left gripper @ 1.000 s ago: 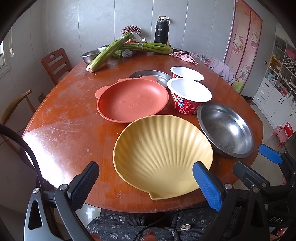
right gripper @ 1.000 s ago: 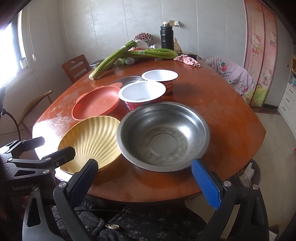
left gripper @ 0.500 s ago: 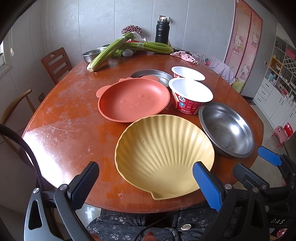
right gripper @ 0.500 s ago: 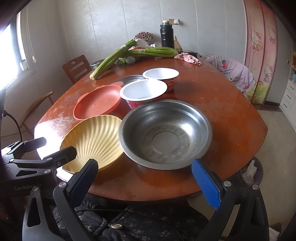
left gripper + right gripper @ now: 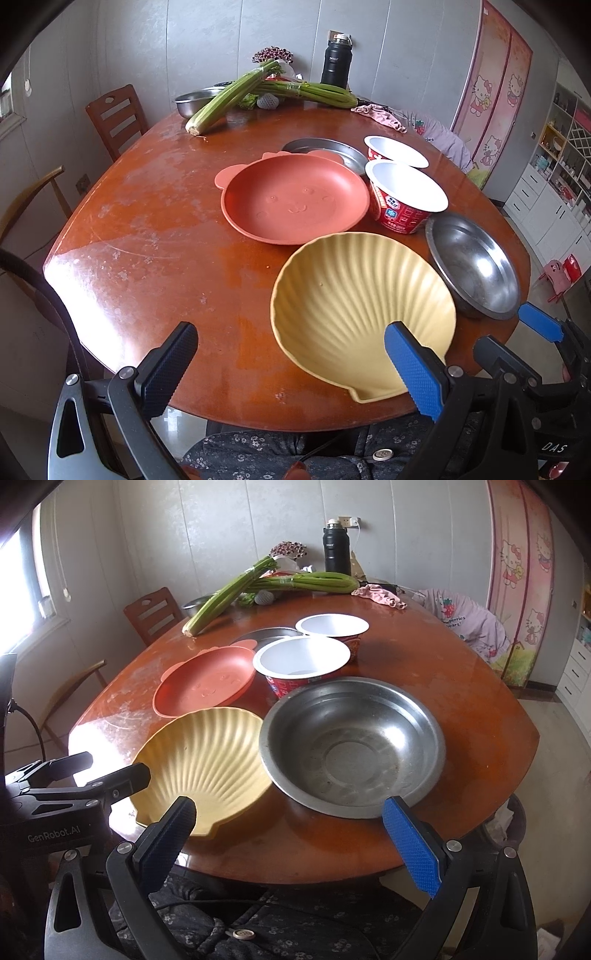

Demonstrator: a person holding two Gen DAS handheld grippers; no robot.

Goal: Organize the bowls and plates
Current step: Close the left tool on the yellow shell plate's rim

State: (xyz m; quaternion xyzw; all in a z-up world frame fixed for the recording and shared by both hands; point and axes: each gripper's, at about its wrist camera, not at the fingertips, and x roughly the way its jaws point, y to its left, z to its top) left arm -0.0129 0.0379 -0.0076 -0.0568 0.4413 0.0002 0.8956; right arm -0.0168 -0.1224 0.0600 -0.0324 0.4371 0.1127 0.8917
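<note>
Wooden table (image 5: 155, 236) — two paper bowls (image 5: 406, 195), three plates (image 5: 295, 199), both grippers (image 5: 291, 354) spread wide, empty-handed.

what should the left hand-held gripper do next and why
Probably ease forward and right to the near rim of the shell plate, to stack it on the pink plate. The left hand-held gripper is open and empty, just short of the table edge, and that plate lies nearest, its rim partly behind the blue finger.

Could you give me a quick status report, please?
Both grippers open, empty: left gripper, right gripper. Yellow shell plate and steel bowl untouched at near edge. Nothing blocking.
</note>
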